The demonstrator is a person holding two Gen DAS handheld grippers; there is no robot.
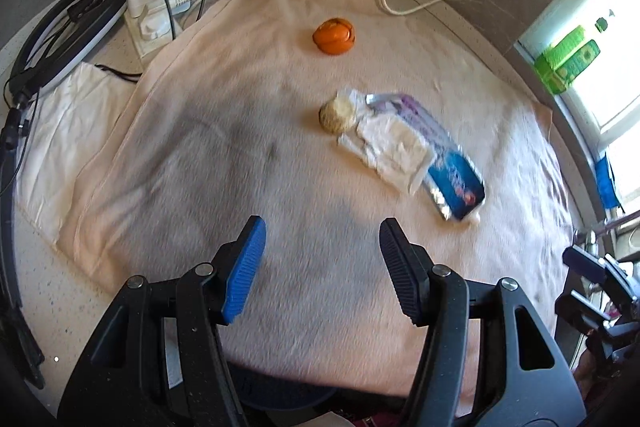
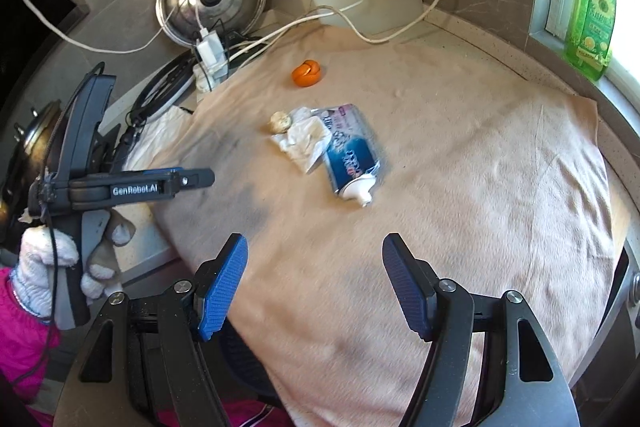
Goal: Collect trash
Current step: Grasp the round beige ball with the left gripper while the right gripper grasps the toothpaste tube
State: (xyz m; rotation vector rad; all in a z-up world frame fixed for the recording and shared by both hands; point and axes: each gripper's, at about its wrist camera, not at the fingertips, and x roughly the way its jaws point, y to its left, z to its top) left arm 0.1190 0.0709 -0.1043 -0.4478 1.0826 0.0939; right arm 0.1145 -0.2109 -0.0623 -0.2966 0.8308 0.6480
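Beige cloth [image 1: 200, 155], trash mid; both tools apart, empty. Gloved hand [image 2: 52, 259] only in R view.

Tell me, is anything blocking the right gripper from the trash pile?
Nothing visible does. Only bare towel lies between the right gripper, jaws open and empty, and the toothpaste tube under the crumpled tissue.

The right gripper [image 2: 314, 281] hangs with jaws apart and empty over a peach cloth [image 2: 460, 167]. Ahead of it lie a flattened blue-and-white toothpaste tube [image 2: 352, 157], a crumpled white tissue [image 2: 306, 141] touching it, and, farther off, an orange peel [image 2: 307, 73].
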